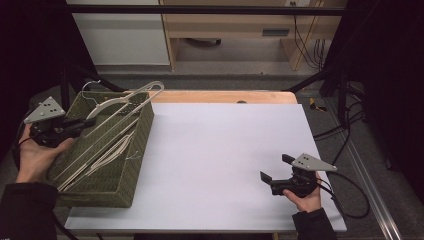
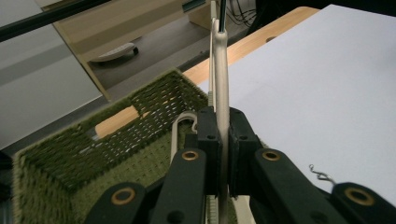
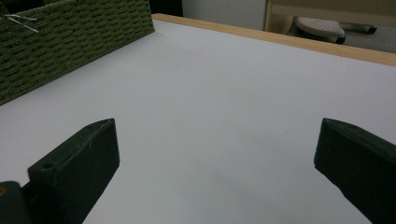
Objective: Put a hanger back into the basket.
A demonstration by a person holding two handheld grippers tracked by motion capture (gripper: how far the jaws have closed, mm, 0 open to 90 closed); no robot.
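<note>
A green woven basket (image 1: 135, 165) sits at the table's left edge with several cream clothes hangers in it. One cream hanger (image 1: 131, 100) is lifted, its far end sticking out over the basket's back rim. My left gripper (image 1: 90, 121) is shut on that hanger; in the left gripper view the hanger's bar (image 2: 221, 70) runs up from between the closed jaws, over the basket (image 2: 70, 154). My right gripper (image 1: 276, 168) rests near the table's front right, open with nothing between its jaws, and faces the basket (image 3: 70, 37).
A white sheet (image 1: 220, 160) covers most of the wooden table (image 1: 225, 96). More hangers (image 1: 107, 155) lie flat in the basket. A wire hook (image 2: 321, 174) pokes up at the right of the left gripper view. Cables (image 1: 350, 200) trail by the table's right side.
</note>
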